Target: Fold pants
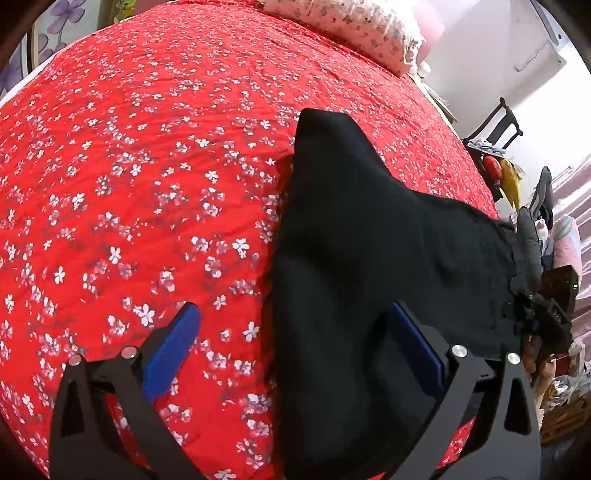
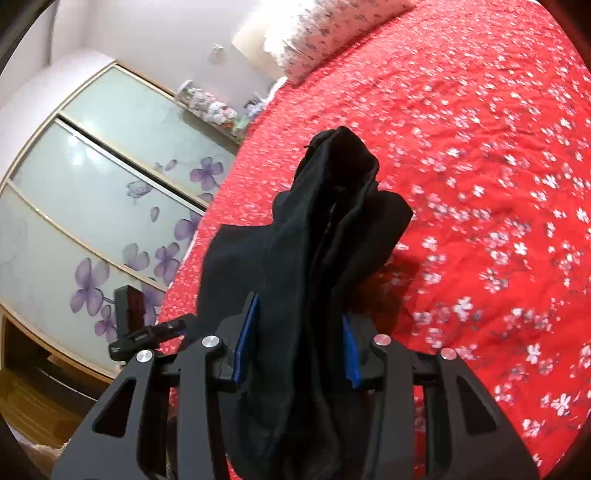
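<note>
Black pants (image 1: pixel 369 236) lie on the red flowered bedspread (image 1: pixel 129 166), bunched and partly raised toward the right. My left gripper (image 1: pixel 295 310) hovers open over their left edge. Its left pad is above the bedspread and its right pad above the black cloth, and neither touches it. In the right wrist view a thick fold of the pants (image 2: pixel 332 221) runs up between the blue pads (image 2: pixel 245 339) of my right gripper (image 2: pixel 300 310), which is shut on it and holds the cloth off the bed. The pants' lower part is hidden under that gripper.
A flowered pillow (image 1: pixel 354 26) lies at the head of the bed. A wardrobe with purple-flower glass doors (image 2: pixel 92 221) stands along one side. A black chair (image 1: pixel 498 122) and clutter (image 1: pixel 561 369) sit past the other bed edge.
</note>
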